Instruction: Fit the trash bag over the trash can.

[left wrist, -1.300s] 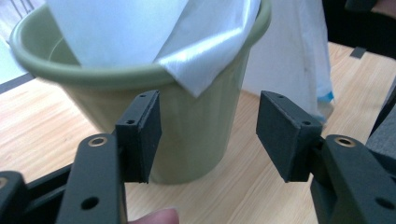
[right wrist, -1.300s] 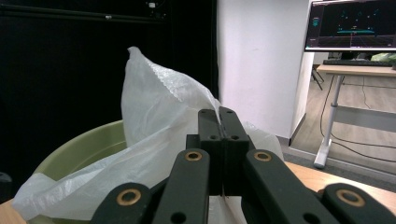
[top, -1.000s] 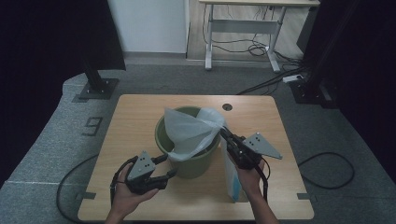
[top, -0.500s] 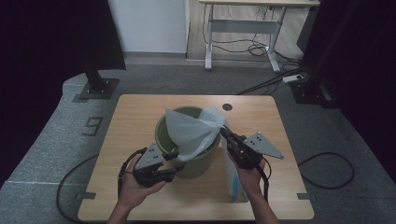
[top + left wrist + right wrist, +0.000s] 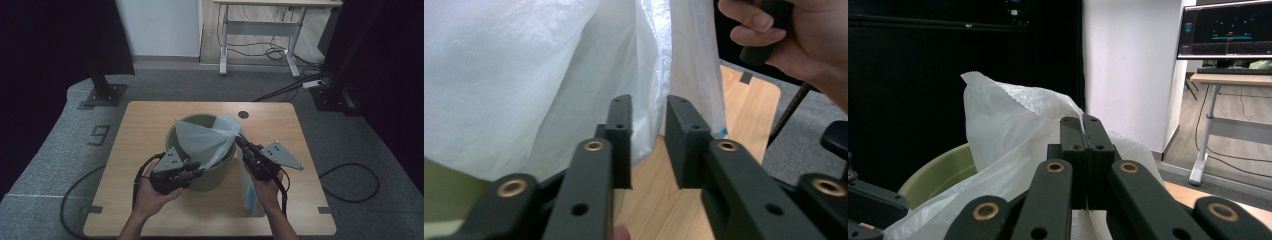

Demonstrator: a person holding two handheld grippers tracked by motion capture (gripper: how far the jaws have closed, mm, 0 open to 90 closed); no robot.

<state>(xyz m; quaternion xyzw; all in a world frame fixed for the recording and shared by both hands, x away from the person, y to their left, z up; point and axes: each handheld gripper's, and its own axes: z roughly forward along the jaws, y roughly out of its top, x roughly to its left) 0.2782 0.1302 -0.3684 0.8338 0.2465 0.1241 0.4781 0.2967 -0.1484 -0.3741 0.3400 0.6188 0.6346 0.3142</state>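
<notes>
A green bucket (image 5: pixel 210 175) stands mid-table with a white plastic bag (image 5: pixel 202 140) hanging partly in it and bunched above its rim. My right gripper (image 5: pixel 239 142) is at the bucket's right rim, shut on the bag's upper edge; its jaws (image 5: pixel 1083 125) meet with the film pinched between them. At the bucket's front rim is my left gripper (image 5: pixel 196 170). Its jaws have just been closing and still stand a narrow gap apart (image 5: pixel 649 142). The bag (image 5: pixel 549 75) hangs just beyond them, one fold in line with the gap, and the pads do not press on it.
A flat blue-and-white packet (image 5: pixel 248 192) lies on the table under my right hand. The tabletop has a cable hole (image 5: pixel 243 114) at the back. Behind the table stand a white desk (image 5: pixel 260 30), black stands and floor cables. A monitor (image 5: pixel 1225 30) shows at the right.
My left gripper has moved right and a little up to the bucket's front, against the bag, and its jaws have narrowed. The right gripper and the bag edge it holds have stayed put.
</notes>
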